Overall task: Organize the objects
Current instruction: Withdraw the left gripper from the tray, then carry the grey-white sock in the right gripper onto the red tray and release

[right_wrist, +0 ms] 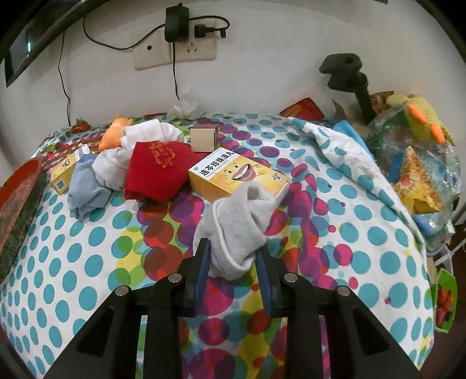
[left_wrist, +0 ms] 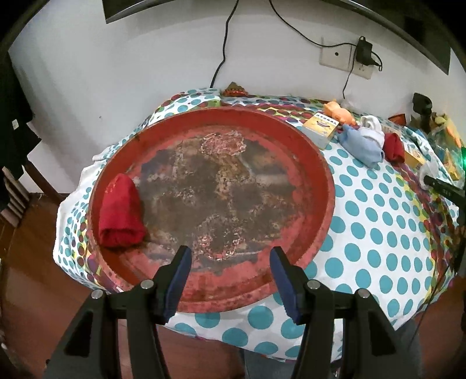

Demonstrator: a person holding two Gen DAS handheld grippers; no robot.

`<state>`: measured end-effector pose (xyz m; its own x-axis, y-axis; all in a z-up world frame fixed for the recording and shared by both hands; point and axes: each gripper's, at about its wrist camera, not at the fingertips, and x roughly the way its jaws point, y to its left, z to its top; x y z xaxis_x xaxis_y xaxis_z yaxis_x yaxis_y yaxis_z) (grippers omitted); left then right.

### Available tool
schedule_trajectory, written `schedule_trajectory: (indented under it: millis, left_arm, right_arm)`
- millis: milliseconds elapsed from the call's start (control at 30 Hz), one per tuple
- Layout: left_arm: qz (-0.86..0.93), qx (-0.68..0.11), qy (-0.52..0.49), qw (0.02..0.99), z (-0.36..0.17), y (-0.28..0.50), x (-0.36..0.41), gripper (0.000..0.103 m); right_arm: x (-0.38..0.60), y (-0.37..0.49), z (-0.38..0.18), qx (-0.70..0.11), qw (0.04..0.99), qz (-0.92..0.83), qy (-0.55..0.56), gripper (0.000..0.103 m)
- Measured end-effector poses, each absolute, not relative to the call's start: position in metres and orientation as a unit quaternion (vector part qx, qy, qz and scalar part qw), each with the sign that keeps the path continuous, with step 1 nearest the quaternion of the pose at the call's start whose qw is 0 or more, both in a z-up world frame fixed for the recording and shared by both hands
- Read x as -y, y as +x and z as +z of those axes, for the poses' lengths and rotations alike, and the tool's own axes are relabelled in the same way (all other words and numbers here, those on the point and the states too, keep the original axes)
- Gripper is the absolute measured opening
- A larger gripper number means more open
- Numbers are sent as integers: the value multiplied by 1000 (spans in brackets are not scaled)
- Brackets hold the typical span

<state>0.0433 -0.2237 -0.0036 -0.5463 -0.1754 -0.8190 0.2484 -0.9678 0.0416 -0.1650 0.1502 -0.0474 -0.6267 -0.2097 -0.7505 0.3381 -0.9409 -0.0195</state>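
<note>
Two grippers: at work over a table draped in a polka-dot cloth (right_wrist: 72, 262).
Right gripper (right_wrist: 233, 253): fingers pinch a rolled grey sock (right_wrist: 236, 227), its lower end caught between the blue pads, the rest bulging forward above the cloth.
Left gripper (left_wrist: 230, 280): fingers spread wide with nothing between them, poised above the near rim of a worn red round tray (left_wrist: 326, 180).
Tray contents: one rolled red sock (left_wrist: 121, 212) lies inside, against the left wall.
Waiting pile: beyond the grey sock, a yellow box with a cartoon face (right_wrist: 237, 176), a red sock with orange stitching (right_wrist: 157, 175), a white sock (right_wrist: 151, 135) and a pale blue sock (right_wrist: 86, 189) crowd together, touching.
Further back: a second yellow box (right_wrist: 67, 172), an orange toy (right_wrist: 113, 132) and a small plain carton (right_wrist: 204, 138).
Wall: an adapter (right_wrist: 176, 24) plugged into a socket.
</note>
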Motion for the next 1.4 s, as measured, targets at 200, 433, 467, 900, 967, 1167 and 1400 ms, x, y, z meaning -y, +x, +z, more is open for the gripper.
schedule_trajectory:
  millis: [200,433,467,900,967,1167,1400]
  left_arm:
    - [-874,-49,468,122,-8,43,231,57]
    - [-872,-77,466,126,-5,48,248,57]
    - [-872,-79,466,129,-4,48,251,57]
    - [-870,-106,457,149,0,55,276,57]
    - [-870,-111,456,150,1,56,280,57]
    - [-869,-120,454,153,2,59,288,57]
    - [-868,-127,454,158,2,61,298,57]
  right_arm:
    - [-143,-145,-36,-73,153,-901,399,28]
    - [-110,-124,-26,-88,189,-895,394,28]
    - [-105,-121,-26,-90,193,-895,393,28]
    - [-16,-78,-13,-118,290,-866,389,28]
    - [4,-70,-9,-124,310,-860,385,28]
    - [58,-51,0,-135,358,-845,374,28]
    - [110,-37,2,-150,393,-826,376,28]
